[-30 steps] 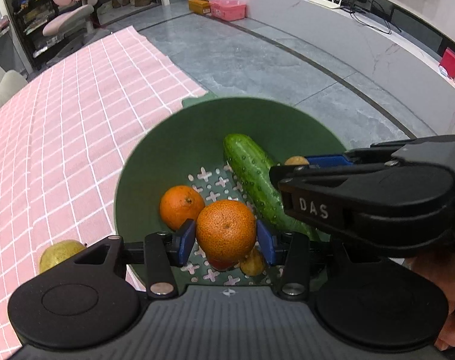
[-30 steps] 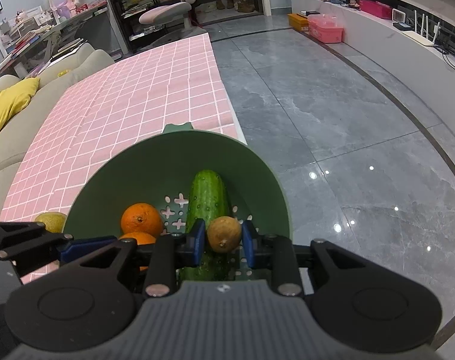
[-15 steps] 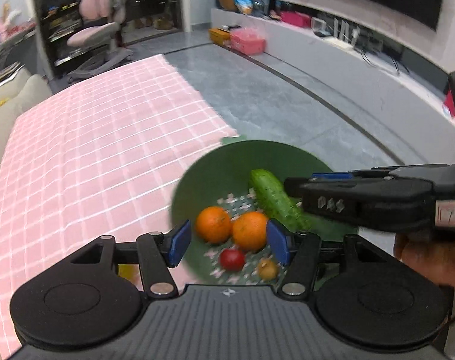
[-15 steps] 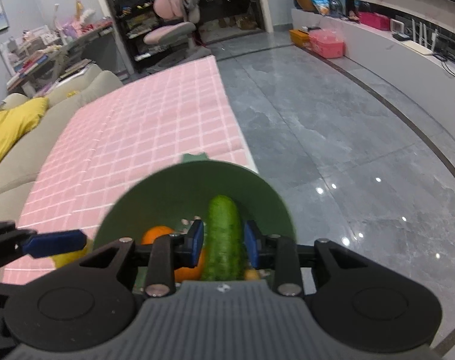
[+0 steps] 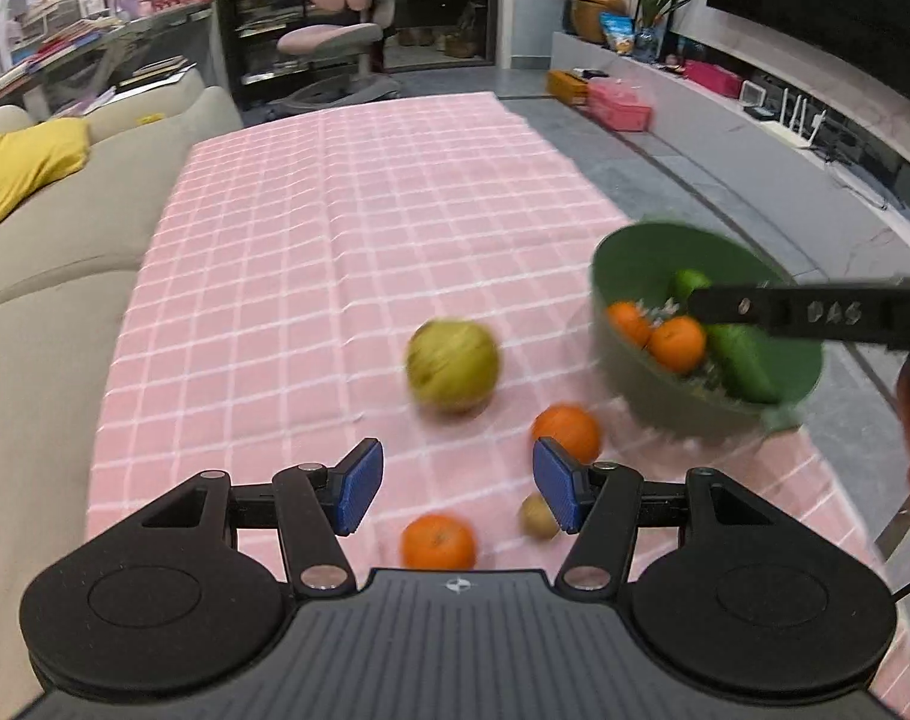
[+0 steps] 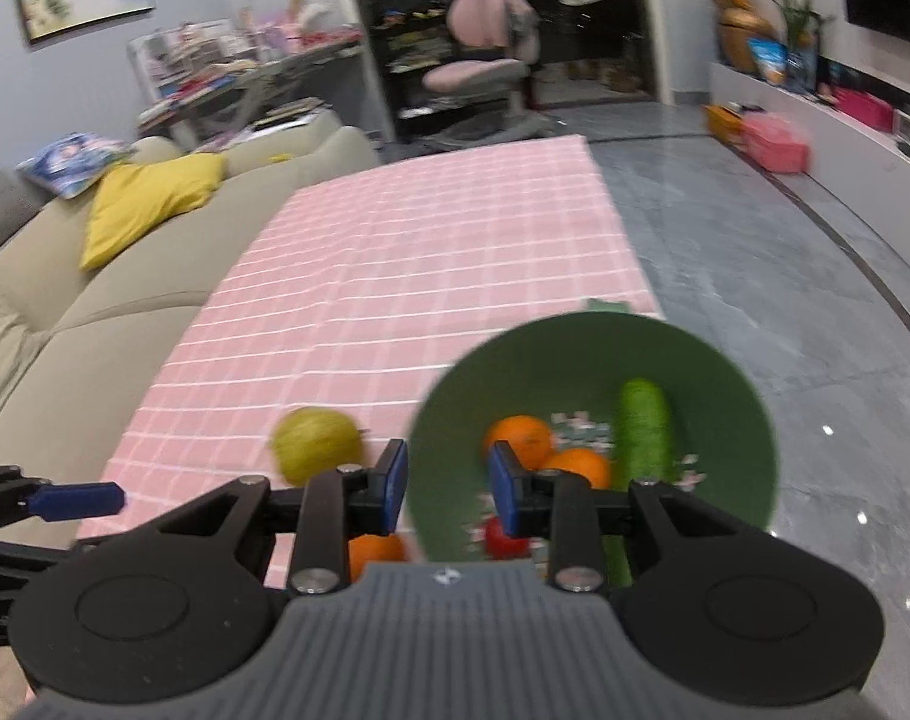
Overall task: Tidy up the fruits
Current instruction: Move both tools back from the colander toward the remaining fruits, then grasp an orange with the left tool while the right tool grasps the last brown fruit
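Matt green plastic bowl (image 5: 635, 360), pink checked cloth (image 5: 335, 228), glossy grey stone floor (image 6: 785, 276).

Left wrist view looks forward and down over the pink checked tablecloth (image 5: 347, 228) from its near end. Right wrist view, further right, faces likewise. Both share the green bowl (image 5: 647, 252) (image 6: 575, 354) and yellow-green fruit (image 5: 453, 363) (image 6: 317, 444).

Far cloth open, near corner crowded

The pink checked tablecloth (image 5: 335, 228) lies bare beyond the round yellow-green fruit (image 5: 452, 363); nearer, two loose oranges (image 5: 566, 432) (image 5: 438, 542) and a small brown fruit (image 5: 538, 516) lie close together, and the green perforated bowl (image 5: 629, 258) blocks the right edge, with the right gripper's black finger (image 5: 815, 315) crossing it
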The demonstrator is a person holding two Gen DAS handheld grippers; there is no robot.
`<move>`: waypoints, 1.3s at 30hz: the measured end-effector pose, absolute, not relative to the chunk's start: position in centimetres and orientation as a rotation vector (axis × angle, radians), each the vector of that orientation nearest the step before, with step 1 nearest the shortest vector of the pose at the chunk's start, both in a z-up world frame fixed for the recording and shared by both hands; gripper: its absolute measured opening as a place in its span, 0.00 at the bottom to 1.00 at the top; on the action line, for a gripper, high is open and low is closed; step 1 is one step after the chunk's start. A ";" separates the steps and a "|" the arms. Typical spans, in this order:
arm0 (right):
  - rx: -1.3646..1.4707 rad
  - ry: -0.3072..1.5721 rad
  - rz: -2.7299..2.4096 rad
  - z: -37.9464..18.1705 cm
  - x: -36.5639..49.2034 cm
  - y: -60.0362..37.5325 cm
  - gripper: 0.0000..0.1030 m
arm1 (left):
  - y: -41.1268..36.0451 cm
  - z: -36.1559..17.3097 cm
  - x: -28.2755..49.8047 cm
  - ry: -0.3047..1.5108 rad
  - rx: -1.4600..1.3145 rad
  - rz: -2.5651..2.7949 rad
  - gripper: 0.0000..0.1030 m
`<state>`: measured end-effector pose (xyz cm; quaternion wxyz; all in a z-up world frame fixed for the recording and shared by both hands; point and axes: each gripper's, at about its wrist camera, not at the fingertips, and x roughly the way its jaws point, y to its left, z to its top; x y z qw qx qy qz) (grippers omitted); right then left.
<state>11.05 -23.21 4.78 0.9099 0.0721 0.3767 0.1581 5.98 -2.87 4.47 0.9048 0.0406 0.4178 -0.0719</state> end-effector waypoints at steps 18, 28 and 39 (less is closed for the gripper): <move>-0.024 0.877 0.478 -0.1 7.7 -16.3 0.27 | -1.3 -0.5 4.8 0.872 0.102 -0.138 0.66; -0.035 0.952 0.480 -3.0 8.5 -14.6 0.25 | -0.5 -2.3 5.3 0.912 0.074 -0.151 0.65; -0.022 0.987 0.479 -4.2 9.2 -14.1 0.25 | -0.4 -2.5 5.1 0.898 0.111 -0.166 0.67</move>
